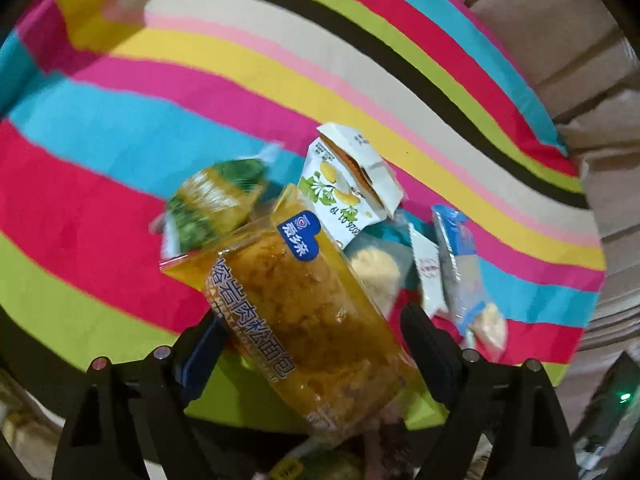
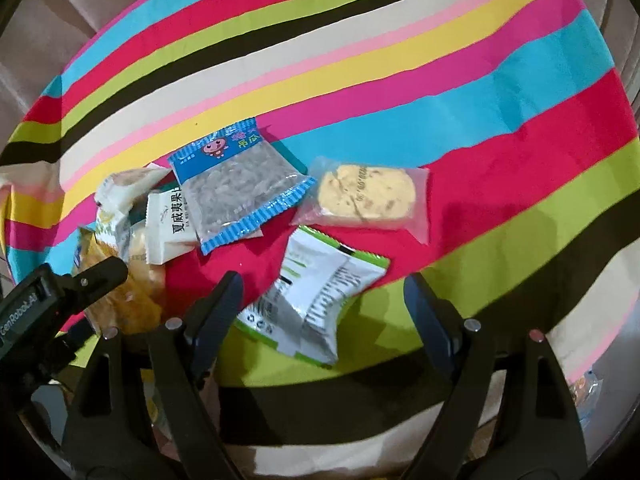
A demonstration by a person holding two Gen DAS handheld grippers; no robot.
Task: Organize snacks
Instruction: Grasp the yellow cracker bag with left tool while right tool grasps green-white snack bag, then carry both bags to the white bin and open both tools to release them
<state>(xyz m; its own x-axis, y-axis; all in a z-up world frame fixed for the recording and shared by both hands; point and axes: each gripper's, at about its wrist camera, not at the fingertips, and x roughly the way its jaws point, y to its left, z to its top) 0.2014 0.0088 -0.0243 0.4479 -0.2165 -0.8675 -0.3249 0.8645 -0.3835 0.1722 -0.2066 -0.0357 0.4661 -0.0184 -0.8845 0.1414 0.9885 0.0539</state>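
The striped tabletop (image 2: 360, 40) lies bare beyond the snack cluster toward its rounded far edge, with bare cloth to the right of the cookie packet (image 2: 366, 196) too. The left hand-held gripper (image 1: 312, 344) grips a yellow bread packet (image 1: 308, 312) printed 熔岩肉松面包, its lower end cut off; the right hand-held gripper (image 2: 320, 304) hangs wide open and empty over a green-and-white packet (image 2: 316, 304). A white wrapper (image 2: 170, 220) reads 夏威夷果 beside a blue-edged packet (image 2: 244, 184); a box (image 1: 344, 184) shows 2026 01 19.

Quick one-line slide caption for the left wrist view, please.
Left gripper with jaws around a yellow bread packet, above snack packets and a small white carton on the striped tablecloth.
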